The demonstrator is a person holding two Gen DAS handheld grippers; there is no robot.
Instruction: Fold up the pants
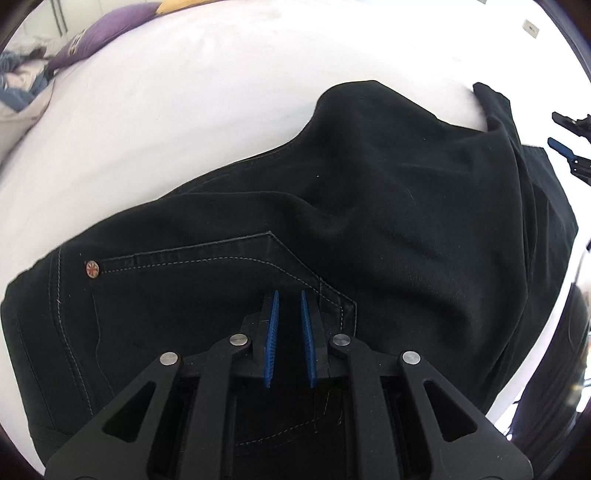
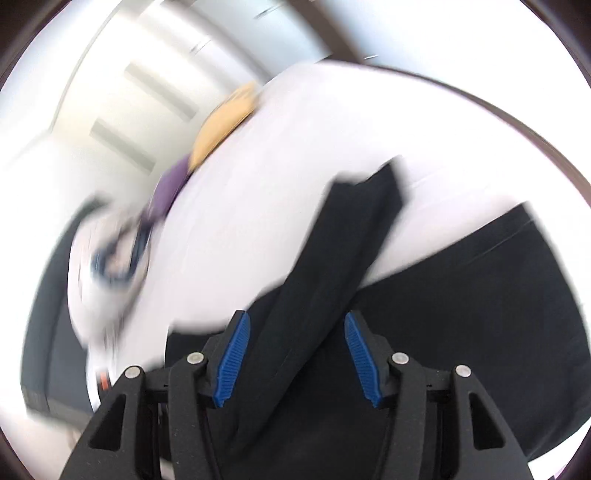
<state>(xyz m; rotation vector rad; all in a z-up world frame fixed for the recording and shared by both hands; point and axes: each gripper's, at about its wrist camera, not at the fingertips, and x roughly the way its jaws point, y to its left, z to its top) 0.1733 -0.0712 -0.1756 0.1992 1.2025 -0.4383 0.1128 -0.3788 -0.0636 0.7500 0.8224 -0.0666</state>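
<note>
Black pants (image 1: 369,206) lie crumpled on a white bed (image 1: 184,122), pocket stitching and a rivet toward me. My left gripper (image 1: 289,295) hovers at the pocket corner; its blue pads are nearly together and I cannot see cloth pinched between them. In the blurred right wrist view, my right gripper (image 2: 297,319) is open, with a leg of the pants (image 2: 332,251) running between its blue pads (image 2: 232,358). The right gripper also shows at the left view's right edge (image 1: 569,144).
A purple pillow (image 1: 99,33) and a yellow one (image 2: 225,122) lie at the bed's far end. Rumpled bedding (image 1: 22,81) sits at the far left. White sheet surrounds the pants. A dark bed edge (image 2: 40,325) shows at left in the right wrist view.
</note>
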